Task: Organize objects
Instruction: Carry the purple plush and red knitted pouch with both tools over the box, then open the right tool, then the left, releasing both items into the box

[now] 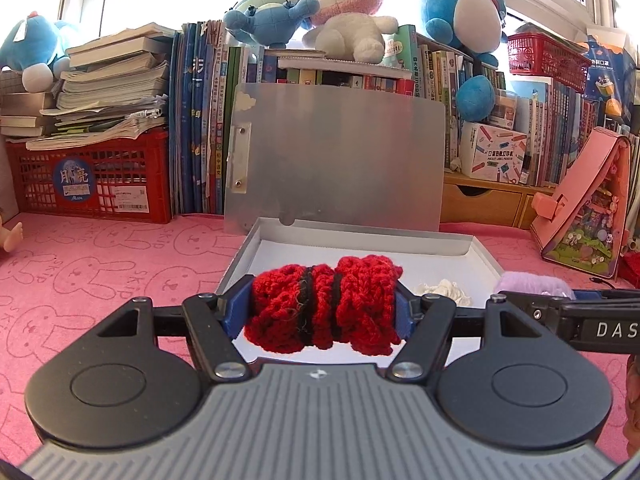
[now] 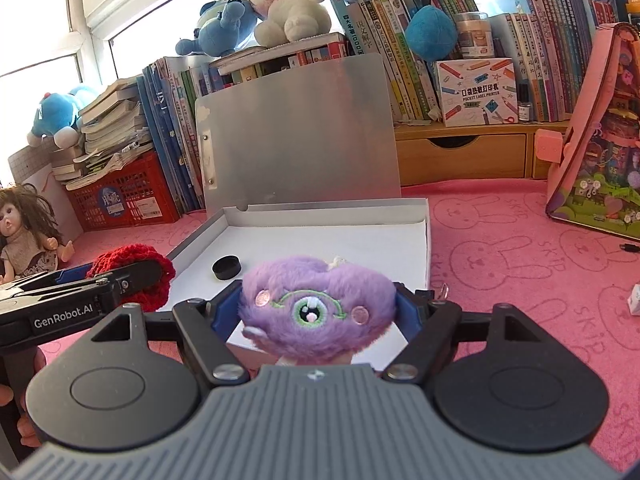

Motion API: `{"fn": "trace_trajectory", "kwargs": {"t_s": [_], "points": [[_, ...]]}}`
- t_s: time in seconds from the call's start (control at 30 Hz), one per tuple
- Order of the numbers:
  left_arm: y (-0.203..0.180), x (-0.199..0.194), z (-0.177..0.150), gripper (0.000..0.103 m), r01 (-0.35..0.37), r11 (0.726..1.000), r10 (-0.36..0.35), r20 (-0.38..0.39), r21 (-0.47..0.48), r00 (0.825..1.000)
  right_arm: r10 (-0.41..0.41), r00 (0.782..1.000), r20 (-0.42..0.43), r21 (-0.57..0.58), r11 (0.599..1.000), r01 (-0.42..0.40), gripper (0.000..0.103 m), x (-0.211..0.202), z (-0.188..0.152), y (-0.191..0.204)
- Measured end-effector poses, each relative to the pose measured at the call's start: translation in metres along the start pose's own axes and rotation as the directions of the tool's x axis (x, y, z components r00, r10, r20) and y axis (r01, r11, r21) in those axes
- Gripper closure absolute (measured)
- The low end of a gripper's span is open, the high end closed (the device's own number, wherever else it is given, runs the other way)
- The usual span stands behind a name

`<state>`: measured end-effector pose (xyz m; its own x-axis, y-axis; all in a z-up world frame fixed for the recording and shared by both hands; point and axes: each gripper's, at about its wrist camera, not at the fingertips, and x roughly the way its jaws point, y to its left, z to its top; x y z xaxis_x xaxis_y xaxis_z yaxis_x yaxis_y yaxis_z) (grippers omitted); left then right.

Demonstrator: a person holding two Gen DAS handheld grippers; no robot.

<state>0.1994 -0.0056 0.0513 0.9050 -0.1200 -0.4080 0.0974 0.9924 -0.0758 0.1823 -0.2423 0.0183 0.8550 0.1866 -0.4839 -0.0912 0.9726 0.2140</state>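
A red knitted yarn bundle with black bands (image 1: 324, 306) is clamped crosswise in the left claw (image 1: 324, 310), over the near edge of an open white cardboard box (image 1: 478, 258) at 12 o'clock. A purple furry plush toy (image 2: 318, 308) is gripped likewise by the right claw (image 2: 320, 312).

Left tongs (image 1: 323, 309) clamp red knitted bundle (image 1: 324, 304) above open box (image 1: 478, 258).

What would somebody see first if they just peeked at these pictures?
Probably the fuzzy purple one-eyed plush toy squeezed in the right gripper, and the red knitted yarn bundle clamped in the left gripper. Both hang over the near edge of the open white box on the pink bunny-print mat.
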Motion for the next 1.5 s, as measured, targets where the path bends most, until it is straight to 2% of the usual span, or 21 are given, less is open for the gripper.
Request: {"fn": "trace_trajectory", "kwargs": {"t_s": [0.23,0.4,0.9,1.13,1.23,1.3,1.5], "points": [[0.006,0.042,-0.001,0.031,0.012,1.000,-0.014,-0.100,-0.023,0.995,-0.021,0.998,-0.052,-0.071,0.997,0.017,0.026,0.030,0.000,0.011],[0.013,0.061,-0.004,0.031,-0.015,1.000,0.011,-0.147,-0.025,0.989,-0.035,0.996,-0.078,-0.085,0.996,0.029,0.026,0.042,-0.002,0.012],[0.012,0.074,-0.013,0.029,-0.041,0.999,0.044,-0.176,0.019,0.983,-0.060,0.992,-0.110,-0.113,0.992,0.047,0.025,0.056,-0.008,0.015],[0.014,0.077,-0.013,0.027,-0.054,0.999,0.054,-0.201,0.005,0.978,-0.066,0.991,-0.118,-0.106,0.993,0.054,0.023,0.058,-0.009,0.013],[0.012,0.076,-0.012,0.022,-0.049,0.999,0.050,-0.198,0.009,0.979,-0.072,0.991,-0.112,-0.107,0.992,0.060,0.019,0.058,-0.009,0.013],[0.011,0.073,-0.011,0.015,-0.043,0.999,0.044,-0.193,0.008,0.980,-0.074,0.992,-0.101,-0.113,0.992,0.063,0.015,0.056,-0.009,0.014],[0.006,0.059,-0.001,0.008,-0.037,0.999,0.041,-0.142,0.028,0.989,-0.083,0.995,-0.057,-0.143,0.987,0.074,0.010,0.045,-0.004,0.020]]}}
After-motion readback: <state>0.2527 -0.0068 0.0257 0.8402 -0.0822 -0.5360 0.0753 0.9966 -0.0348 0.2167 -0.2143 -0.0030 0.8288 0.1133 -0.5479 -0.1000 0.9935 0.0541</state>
